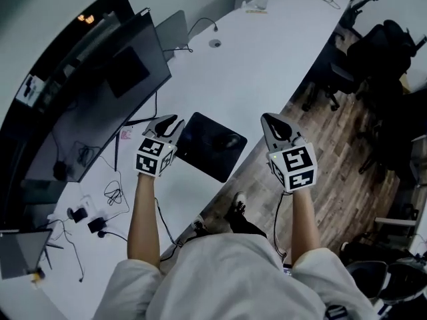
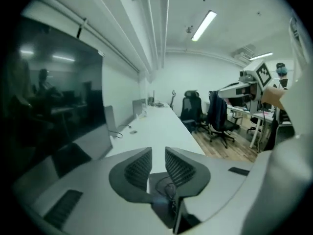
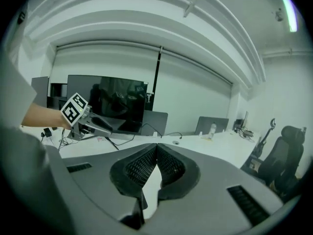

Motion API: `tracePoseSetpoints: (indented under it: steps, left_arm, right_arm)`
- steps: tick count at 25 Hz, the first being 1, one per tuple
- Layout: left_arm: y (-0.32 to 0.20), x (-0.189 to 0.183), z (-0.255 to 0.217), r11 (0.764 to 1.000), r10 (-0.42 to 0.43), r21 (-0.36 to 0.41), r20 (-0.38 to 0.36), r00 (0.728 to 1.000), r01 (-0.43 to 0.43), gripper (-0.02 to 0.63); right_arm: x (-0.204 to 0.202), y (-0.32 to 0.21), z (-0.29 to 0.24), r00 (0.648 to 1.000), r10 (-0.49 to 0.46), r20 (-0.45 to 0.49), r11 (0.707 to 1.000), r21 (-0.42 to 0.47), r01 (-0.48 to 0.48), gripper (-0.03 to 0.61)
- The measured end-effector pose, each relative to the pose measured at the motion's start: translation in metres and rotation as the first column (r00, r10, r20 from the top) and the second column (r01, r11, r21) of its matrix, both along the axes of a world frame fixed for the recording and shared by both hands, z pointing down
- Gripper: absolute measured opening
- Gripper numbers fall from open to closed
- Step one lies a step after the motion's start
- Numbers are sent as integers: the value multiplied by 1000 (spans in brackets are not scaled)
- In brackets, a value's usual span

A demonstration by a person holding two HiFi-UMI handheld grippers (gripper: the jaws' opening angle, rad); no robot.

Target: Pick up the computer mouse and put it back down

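**Item:** computer mouse (image 1: 230, 141). Small and dark, it sits on a black mouse pad (image 1: 199, 151), toward the pad's right side. The pad lies at the near edge of the long white desk (image 1: 267, 52), between the two grippers and lower than both. Neither touches it.

**Handling (judged):** light and rigid, with a smooth shell that is likely slippery on top. It is best taken low across its two flanks. Whether a cord trails from it cannot be told.

**Left gripper** (image 1: 172, 123): jaws a narrow gap apart, nothing between them.

**Right gripper** (image 1: 272, 122): jaws pressed together at the tips, empty, held off the desk's edge.

**Surroundings:**
- monitor (image 1: 100, 92) along the left edge
- loose cables (image 1: 113, 195) near the left corner
- laptop (image 1: 172, 32) farther up the desk
- office chairs (image 1: 373, 52) off the right edge

Nothing appears to block a reach from above.
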State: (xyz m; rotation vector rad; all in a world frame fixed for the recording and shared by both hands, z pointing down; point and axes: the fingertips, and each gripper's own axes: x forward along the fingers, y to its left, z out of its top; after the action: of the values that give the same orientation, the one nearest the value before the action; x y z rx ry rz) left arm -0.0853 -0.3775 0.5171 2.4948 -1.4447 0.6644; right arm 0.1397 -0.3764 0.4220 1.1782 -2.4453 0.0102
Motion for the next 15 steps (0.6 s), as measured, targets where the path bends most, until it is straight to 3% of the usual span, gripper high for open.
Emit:
tracePoseSetpoints:
  steps: [4, 6, 9, 15]
  left_arm:
    - [30, -54, -81, 976, -139, 160, -58, 989, 146, 20]
    - [48, -77, -120, 957, -167, 227, -85, 982, 182, 20]
    - [73, -107, -165, 922, -227, 307, -62, 972, 235, 18]
    - [120, -142, -212, 860, -321, 401, -56, 945, 315, 20]
  right_arm:
    - [-38, 3, -41, 998, -64, 23, 994, 93, 61, 15]
    - [-62, 7, -61, 995, -98, 25, 986, 140, 94, 14]
    - [-100, 18, -87, 985, -170, 40, 969, 192, 159, 14]
    - [-160, 45, -122, 951, -303, 65, 927, 253, 278, 14]
